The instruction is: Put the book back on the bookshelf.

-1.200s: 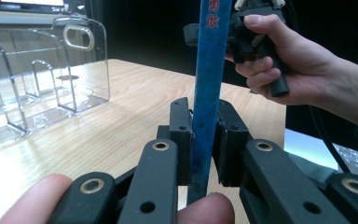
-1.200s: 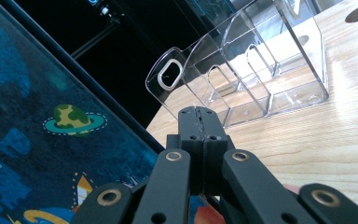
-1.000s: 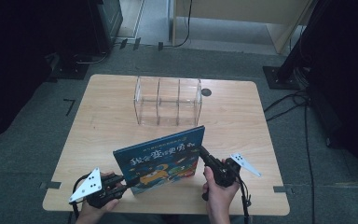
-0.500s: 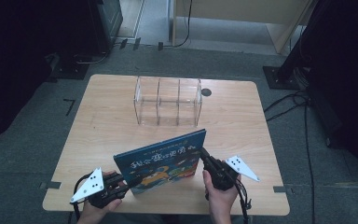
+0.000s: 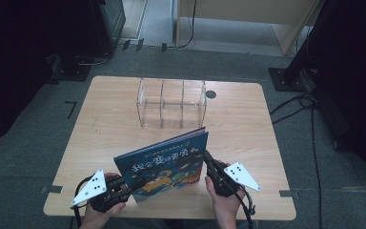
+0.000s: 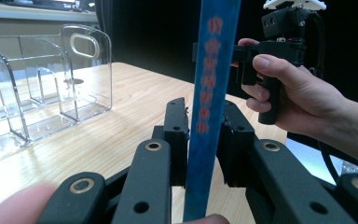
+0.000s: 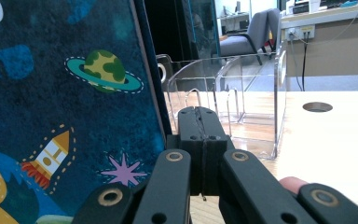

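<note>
Plenty of bare wood on the light wooden table (image 5: 100, 129) to the left of everything, rounded corners, front edge right by the person's hands. Left black gripper (image 5: 124, 190) has its jaws clamped on the spine of the blue hardcover picture book (image 5: 164, 164), which stands upright near the front edge. Spine (image 6: 212, 93) carries red Chinese characters; the cover has white Chinese title lettering I can't read, plus a cartoon rocket (image 7: 49, 156) and a green ringed planet (image 7: 105, 70). Behind it sits a clear acrylic three-slot file holder (image 5: 171, 102), well apart from the book. Right black gripper (image 5: 209, 162) sits beside the book's right edge, jaws pressed flat together on nothing. Small round hole (image 5: 211, 94) is near the far edge.
</note>
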`<control>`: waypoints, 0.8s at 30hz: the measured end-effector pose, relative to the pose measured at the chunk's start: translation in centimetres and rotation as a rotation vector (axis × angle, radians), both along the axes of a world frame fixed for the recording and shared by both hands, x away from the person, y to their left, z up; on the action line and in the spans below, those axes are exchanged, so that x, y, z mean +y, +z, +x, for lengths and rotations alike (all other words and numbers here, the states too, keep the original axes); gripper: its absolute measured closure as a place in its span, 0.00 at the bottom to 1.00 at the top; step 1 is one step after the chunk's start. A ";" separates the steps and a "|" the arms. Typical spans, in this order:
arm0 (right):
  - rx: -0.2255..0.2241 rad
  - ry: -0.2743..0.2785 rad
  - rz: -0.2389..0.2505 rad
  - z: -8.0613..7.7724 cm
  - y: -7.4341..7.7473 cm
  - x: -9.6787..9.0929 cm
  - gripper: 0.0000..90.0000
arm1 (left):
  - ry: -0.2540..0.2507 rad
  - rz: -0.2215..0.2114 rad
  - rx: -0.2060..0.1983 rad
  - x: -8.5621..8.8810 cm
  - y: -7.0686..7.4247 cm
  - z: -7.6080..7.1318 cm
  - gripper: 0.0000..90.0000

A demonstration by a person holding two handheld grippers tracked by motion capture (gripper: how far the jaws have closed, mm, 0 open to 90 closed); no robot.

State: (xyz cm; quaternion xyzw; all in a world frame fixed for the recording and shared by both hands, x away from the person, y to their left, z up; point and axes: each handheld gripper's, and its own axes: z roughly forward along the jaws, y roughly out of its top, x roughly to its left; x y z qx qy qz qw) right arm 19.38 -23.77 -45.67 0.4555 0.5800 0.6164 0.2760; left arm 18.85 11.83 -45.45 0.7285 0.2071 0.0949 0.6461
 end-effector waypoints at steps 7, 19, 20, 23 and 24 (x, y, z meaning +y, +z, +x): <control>-0.003 0.000 0.000 -0.2 0.0 -0.1 1.00 | -0.046 0.015 0.006 -0.1 0.2 -0.1 0.88; -0.006 -0.007 0.012 -0.5 -0.1 -0.3 1.00 | -0.021 0.020 -0.015 -0.7 0.3 -0.4 0.87; -0.006 -0.007 0.015 -0.5 -0.1 -0.3 1.00 | -0.021 0.020 -0.015 -0.7 0.3 -0.4 0.87; -0.009 -0.007 0.018 -0.6 -0.1 -0.3 1.00 | -0.032 0.017 -0.012 -0.8 0.3 -0.4 0.88; -0.008 -0.008 0.018 -0.6 -0.1 -0.3 1.00 | -0.043 0.017 -0.006 -0.9 0.3 -0.4 0.88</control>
